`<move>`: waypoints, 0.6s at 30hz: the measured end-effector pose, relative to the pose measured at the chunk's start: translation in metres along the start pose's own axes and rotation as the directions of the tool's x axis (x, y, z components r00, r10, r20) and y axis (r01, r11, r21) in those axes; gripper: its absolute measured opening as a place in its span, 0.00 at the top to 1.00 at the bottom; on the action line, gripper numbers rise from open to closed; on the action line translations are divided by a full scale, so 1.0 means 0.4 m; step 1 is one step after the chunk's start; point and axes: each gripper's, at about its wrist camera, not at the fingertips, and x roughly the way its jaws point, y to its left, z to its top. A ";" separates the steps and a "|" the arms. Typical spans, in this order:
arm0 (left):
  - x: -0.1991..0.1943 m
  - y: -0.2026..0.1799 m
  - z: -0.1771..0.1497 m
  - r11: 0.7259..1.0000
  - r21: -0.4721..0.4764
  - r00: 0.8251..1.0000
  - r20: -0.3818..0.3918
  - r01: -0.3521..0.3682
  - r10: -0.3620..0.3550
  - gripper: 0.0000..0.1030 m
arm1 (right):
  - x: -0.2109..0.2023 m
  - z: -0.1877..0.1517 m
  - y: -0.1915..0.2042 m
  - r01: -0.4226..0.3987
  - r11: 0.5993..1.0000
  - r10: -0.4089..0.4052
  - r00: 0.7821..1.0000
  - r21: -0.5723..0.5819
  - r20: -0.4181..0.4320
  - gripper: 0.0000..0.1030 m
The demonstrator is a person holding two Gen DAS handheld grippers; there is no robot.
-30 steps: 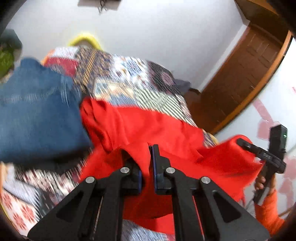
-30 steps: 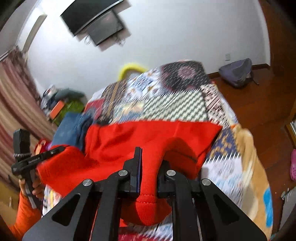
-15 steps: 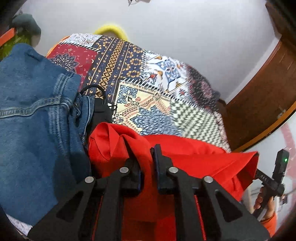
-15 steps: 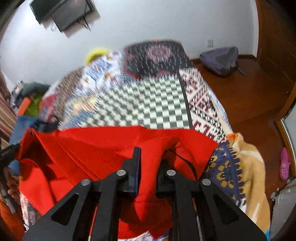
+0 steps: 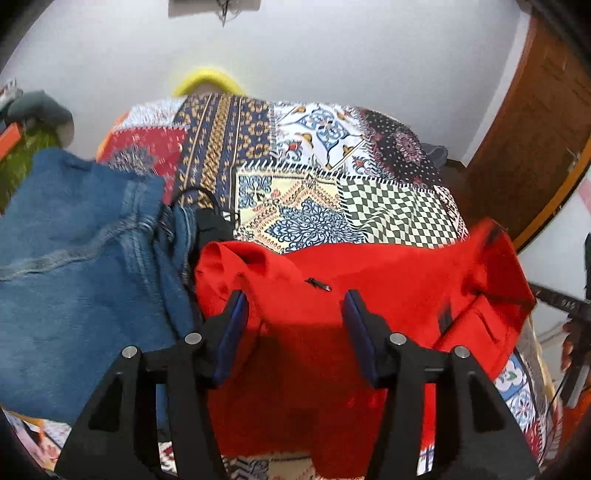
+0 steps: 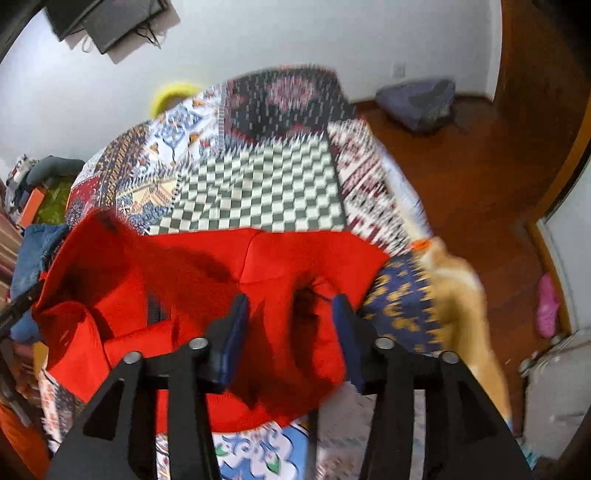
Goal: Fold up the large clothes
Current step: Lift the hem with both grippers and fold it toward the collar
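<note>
Both pairs of fingers have just been opening: a second ago each was pinched tight on a fold of the red garment [image 5: 369,280], and now the left gripper [image 5: 293,325] and the right gripper [image 6: 290,325] each stand with jaws about half apart. Red cloth still lies in the gap between each pair, but the blue pads no longer press on it, so neither has hold of anything. Since that earlier view the garment has also come down from being held up and stretched between the two hands, and it now lies on the bed's patchwork quilt [image 5: 391,210] in a folded band along the near edge, its far edge fairly straight across the green-and-white checked patch.

From the left side, a small dark zipper pull [image 5: 318,284] shows on the red cloth just ahead of the fingers. Blue jeans [image 5: 74,258] lie heaped to the left, touching the garment, with a black strap or cord [image 5: 207,210] peeping out between them. At the far right edge the other tool and the hand [image 5: 570,343] holding it show; there is pale lettering on that tool's arm, too small to read.

From the right side, a wall-mounted screen [image 6: 107,18], a grey bag [image 6: 417,103] on the wooden floor and a pink slipper [image 6: 548,306] are visible.
</note>
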 end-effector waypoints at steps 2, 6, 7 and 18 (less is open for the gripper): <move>-0.035 -0.003 -0.008 1.000 0.013 1.000 0.016 -0.011 0.010 0.47 | -0.049 -0.009 0.006 0.007 1.000 -0.006 1.000 -0.017 0.027 0.56; -0.103 -0.014 -0.047 0.998 0.062 0.999 0.042 -0.017 0.015 0.43 | -0.110 -0.047 0.039 -0.032 0.997 0.033 0.999 -0.072 0.020 0.56; -0.115 -0.018 -0.060 0.997 0.078 0.999 0.042 -0.017 0.013 0.42 | -0.118 -0.057 0.051 -0.038 0.995 0.039 0.999 -0.092 0.013 0.56; -0.073 -0.096 -0.265 0.969 0.244 0.993 -0.115 0.024 0.004 0.39 | -0.061 -0.231 0.233 -0.126 0.922 0.059 0.981 -0.367 -0.186 0.56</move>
